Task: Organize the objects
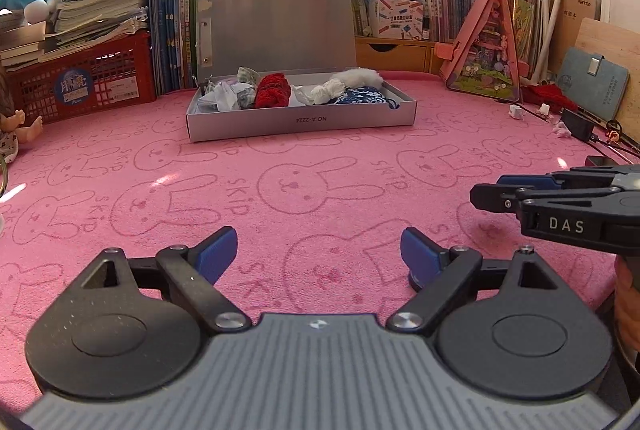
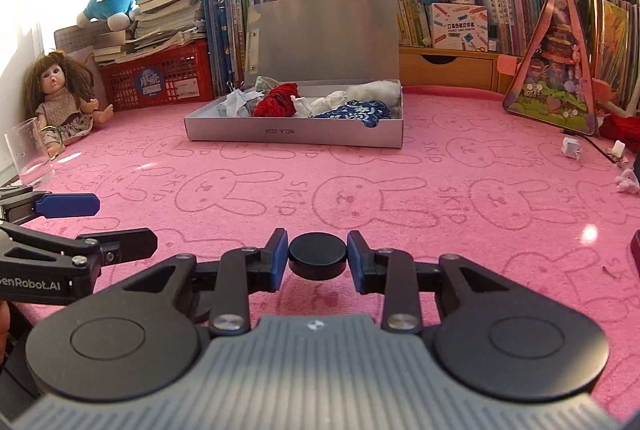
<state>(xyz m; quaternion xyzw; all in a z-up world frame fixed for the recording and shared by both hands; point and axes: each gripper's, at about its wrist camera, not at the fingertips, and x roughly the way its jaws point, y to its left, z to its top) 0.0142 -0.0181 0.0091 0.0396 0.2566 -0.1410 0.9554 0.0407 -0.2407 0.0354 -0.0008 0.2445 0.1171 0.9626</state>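
On the pink rabbit-print cloth (image 2: 460, 198), close in front of the right gripper (image 2: 318, 257), lies a small black round disc (image 2: 317, 256), and the blue pads have closed against its two sides so it can be lifted without slipping. Beside it the left gripper (image 1: 318, 256) hangs with its jaws spread wide and nothing between them, apparently kept clear until it is wanted. Well beyond both, the grey box (image 2: 294, 134) stands with its lid propped open against the books (image 2: 404, 6), already holding bundles of cloth (image 2: 280, 102), which is probably where the disc belongs.
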